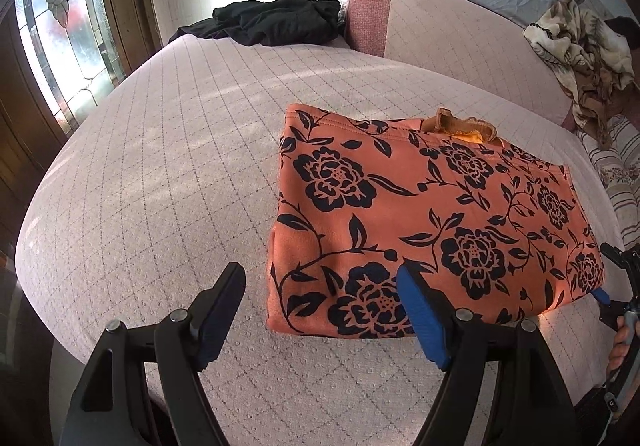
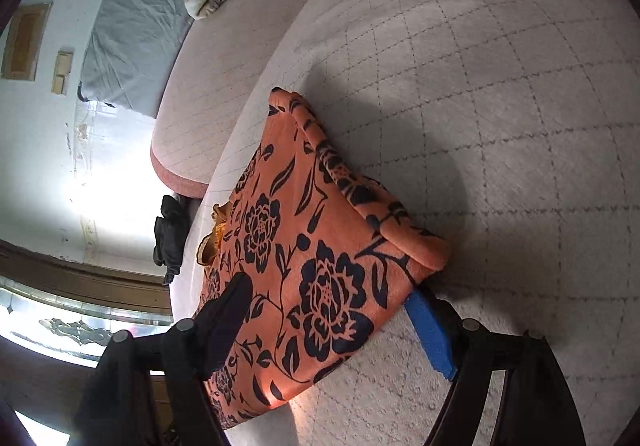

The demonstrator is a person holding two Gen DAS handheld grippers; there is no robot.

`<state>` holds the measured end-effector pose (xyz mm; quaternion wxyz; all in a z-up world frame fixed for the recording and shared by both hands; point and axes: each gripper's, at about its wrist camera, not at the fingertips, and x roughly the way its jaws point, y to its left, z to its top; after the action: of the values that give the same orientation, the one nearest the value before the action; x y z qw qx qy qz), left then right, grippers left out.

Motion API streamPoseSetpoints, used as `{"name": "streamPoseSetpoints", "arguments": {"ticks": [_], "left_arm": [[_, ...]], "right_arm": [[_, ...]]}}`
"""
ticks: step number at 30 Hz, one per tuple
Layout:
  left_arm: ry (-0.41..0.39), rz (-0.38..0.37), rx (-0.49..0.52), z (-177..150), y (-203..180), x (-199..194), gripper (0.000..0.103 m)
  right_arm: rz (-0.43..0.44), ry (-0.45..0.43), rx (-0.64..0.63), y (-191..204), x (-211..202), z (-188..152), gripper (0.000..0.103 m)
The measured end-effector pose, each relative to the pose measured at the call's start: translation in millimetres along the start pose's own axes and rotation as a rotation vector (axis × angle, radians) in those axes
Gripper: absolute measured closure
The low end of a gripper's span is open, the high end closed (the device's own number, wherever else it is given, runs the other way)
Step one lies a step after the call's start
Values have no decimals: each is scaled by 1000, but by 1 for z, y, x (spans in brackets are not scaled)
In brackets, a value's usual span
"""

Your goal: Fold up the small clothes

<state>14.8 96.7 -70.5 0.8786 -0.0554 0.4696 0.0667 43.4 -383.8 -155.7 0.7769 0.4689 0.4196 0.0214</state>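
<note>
**foldnoob:** I'm working on the orange floral garment (image 1: 432,214), which is lying folded into a rough rectangle on the quilted pink bed (image 1: 160,186). My left gripper (image 1: 320,306) is hovering at its near-left corner with the fingers spread wide, holding nothing. My right gripper (image 2: 328,310) is also gaping wide and straddling the near edge of the cloth, but the pads aren't pressing on it. Tips for the next fold?

**creasequeen:** I'm thinking you want both sets of fingers biting the same edge, all layers at once, before lifting. That loose rolled flap on the side is probably going to slip if you're only catching the top layer.

**foldnoob:** Good call. That flap is only showing in the right wrist view, where the layers are curling up. From the left it's looking like a neat flat block.

**creasequeen:** And the left view is giving you the black clothes (image 1: 276,20) piled at the far end, plus the person's hand (image 1: 620,342) gripping the right tool.
</note>
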Motion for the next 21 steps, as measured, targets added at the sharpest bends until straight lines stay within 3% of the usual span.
{"name": "streamPoseSetpoints", "arguments": {"ticks": [2,6,9,21], "left_arm": [[3,1,5,0,-1,1,25],[10,-2,5,0,-4,6,25],[10,-3,15,-3,-6,6,25],[11,4,-52,-16,24,14,25]], "right_arm": [[-19,-4,-2,-1,6,2,28],[-60,5,34,-9,12,8,75],[-57,23,40,-12,16,11,89],[-26,-65,-36,25,-21,-3,95]]}}
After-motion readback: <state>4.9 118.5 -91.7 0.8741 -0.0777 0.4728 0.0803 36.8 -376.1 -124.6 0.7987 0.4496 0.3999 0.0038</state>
